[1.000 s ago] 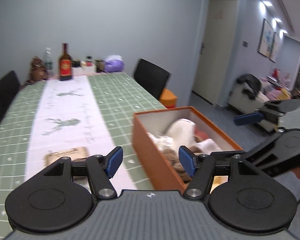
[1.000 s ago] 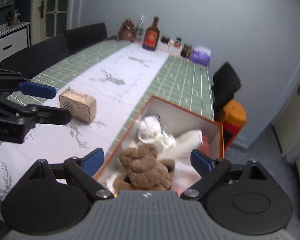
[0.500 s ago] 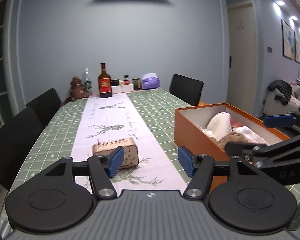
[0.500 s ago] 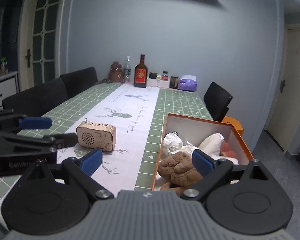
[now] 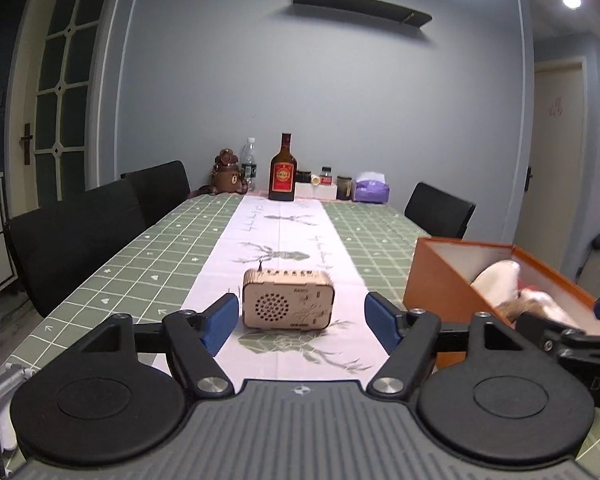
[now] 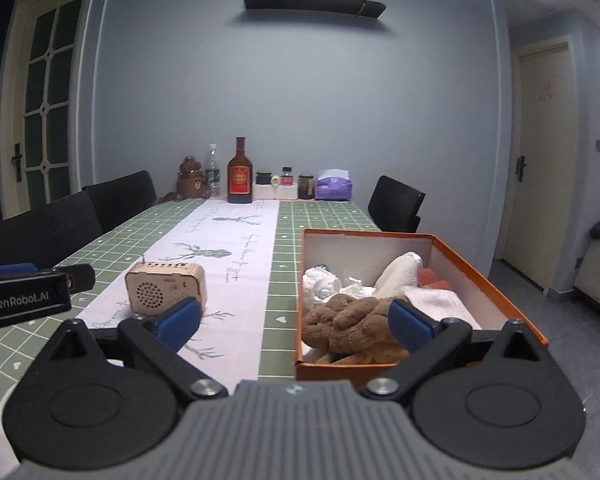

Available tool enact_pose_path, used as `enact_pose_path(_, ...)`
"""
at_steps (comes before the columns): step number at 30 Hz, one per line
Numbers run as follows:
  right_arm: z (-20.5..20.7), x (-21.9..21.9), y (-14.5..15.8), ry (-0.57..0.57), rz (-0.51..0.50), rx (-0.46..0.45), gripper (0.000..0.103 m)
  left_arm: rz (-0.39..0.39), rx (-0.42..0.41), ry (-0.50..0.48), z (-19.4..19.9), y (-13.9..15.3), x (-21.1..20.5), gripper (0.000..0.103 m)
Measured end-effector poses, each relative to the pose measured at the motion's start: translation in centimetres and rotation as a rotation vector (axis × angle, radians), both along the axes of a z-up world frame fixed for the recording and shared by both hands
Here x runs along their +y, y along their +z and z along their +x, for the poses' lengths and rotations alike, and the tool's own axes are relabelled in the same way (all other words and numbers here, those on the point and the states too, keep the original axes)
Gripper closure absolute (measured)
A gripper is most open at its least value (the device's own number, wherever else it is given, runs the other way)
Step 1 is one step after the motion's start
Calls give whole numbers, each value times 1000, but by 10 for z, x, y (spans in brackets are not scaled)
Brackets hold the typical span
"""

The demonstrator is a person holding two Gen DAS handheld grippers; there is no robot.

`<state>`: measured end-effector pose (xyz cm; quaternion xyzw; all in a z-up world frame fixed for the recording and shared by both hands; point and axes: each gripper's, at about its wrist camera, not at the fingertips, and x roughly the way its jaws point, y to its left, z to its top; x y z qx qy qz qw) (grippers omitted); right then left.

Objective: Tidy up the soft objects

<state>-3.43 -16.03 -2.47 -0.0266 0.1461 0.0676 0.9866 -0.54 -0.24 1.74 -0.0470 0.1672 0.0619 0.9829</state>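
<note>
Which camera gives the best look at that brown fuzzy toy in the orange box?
The right wrist view: the brown plush toy lies in plain sight at the orange box's near end. The left wrist view shows only a blurred brown sliver behind the box wall.

Black left tool (image 5: pixel 300 322) and right tool (image 6: pixel 296 322): blue pads, silver screws, ribbed grey base, white "GenRobot.AI" lettering.

Place: a home dining room, open to a living area.
Table (image 6: pixel 320 216): long, green checked cloth with a white deer-print runner (image 6: pixel 220 240) down the middle.
Chairs (image 5: pixel 80 236): black dining chairs at 9 o'clock, one more at 2 o'clock.
Far end, 12 o'clock: brown bottle (image 6: pixel 240 176), water bottle, jars, tissue pack (image 6: pixel 334 188).
Wall: grey-blue, dark floating shelf (image 6: pixel 312 2) overhead.
Doors: glazed door (image 5: pixel 60 92) at 10 o'clock, plain door (image 6: pixel 536 152) at 3 o'clock.
</note>
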Motion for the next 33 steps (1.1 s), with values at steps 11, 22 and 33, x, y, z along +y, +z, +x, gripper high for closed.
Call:
enact_pose_path(11,14,0,-20,-5,1,25,3,14,91,-40,10,-19,-7,13)
enact_pose_path(22,19,-1,-28,0,47,65,3,23,120,-39,13,-23,-9,12)
enact_pose_path(33,14,-3,-25,0,47,51,3,43,112,-43,10,-18,-10,12)
